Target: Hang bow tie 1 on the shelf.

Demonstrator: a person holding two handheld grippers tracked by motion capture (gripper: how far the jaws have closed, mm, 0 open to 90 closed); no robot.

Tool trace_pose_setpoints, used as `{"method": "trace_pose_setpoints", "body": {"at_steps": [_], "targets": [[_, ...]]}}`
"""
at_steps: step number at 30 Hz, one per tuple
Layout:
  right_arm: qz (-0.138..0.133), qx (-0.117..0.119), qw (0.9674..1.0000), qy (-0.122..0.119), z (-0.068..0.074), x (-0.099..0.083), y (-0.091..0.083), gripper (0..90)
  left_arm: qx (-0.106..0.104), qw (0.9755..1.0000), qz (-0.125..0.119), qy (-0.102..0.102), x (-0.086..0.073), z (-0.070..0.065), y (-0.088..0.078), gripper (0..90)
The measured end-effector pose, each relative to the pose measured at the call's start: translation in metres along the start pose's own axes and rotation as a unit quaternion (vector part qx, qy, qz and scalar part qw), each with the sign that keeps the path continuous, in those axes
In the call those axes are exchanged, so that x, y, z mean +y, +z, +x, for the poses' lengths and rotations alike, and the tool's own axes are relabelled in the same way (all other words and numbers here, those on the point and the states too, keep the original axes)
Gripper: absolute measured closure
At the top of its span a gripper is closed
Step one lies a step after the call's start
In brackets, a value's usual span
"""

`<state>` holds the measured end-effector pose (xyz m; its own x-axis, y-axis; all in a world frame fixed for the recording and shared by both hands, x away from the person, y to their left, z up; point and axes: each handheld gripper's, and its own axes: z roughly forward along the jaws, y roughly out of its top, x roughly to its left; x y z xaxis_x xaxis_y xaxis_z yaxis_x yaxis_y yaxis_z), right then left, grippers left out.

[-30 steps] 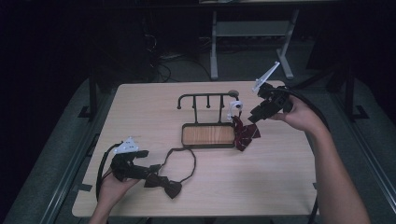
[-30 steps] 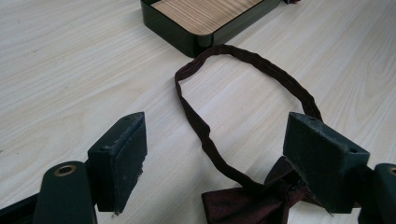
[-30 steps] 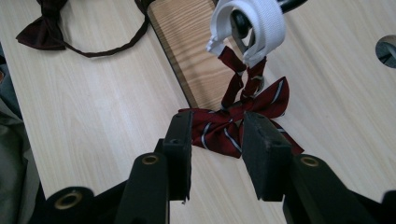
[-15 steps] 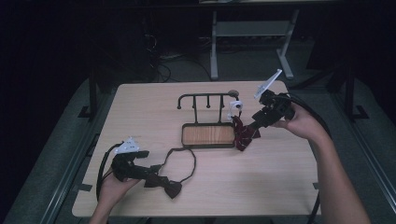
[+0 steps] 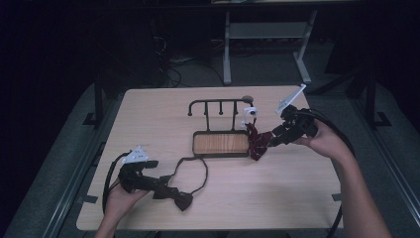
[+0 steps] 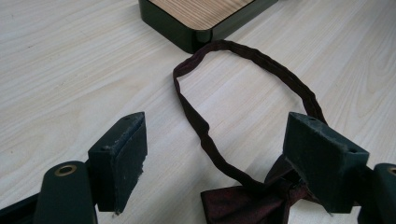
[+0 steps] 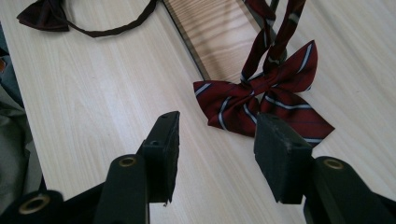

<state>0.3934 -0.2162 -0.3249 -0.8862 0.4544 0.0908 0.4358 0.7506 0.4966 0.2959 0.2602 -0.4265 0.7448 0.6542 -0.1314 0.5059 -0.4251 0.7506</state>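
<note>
A dark maroon bow tie (image 5: 181, 200) (image 6: 252, 206) lies near the table's front left, its thin strap (image 5: 195, 163) (image 6: 201, 123) looped towards the rack. My left gripper (image 5: 166, 187) (image 6: 219, 154) is low over it and open; the bow sits by the right jaw and the strap runs between the jaws. A red striped bow tie (image 5: 256, 142) (image 7: 261, 100) hangs by its strap from the right end of the black hook rack (image 5: 218, 102), its bow resting on the table. My right gripper (image 5: 271, 139) (image 7: 217, 149) is open just short of it, holding nothing.
The rack stands on a wooden base with a black rim (image 5: 220, 144) (image 7: 187, 44) in the table's middle. A small white piece (image 5: 250, 113) sits at the rack's right end. Bare tabletop lies front right and back left. Table edges are close to both hands.
My right gripper has come down and left, from above the rack's right end to table level beside the striped bow tie. The left gripper has barely moved.
</note>
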Motion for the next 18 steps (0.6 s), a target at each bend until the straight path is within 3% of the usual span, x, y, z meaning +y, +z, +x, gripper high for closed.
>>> {"method": "trace_pose_setpoints", "body": {"at_steps": [18], "targets": [[-0.014,-0.002,0.9999,0.008,0.007,-0.029,0.007,44.7,-0.005,0.9999,0.010,0.001,0.000,-0.002,0.004,22.3]]}}
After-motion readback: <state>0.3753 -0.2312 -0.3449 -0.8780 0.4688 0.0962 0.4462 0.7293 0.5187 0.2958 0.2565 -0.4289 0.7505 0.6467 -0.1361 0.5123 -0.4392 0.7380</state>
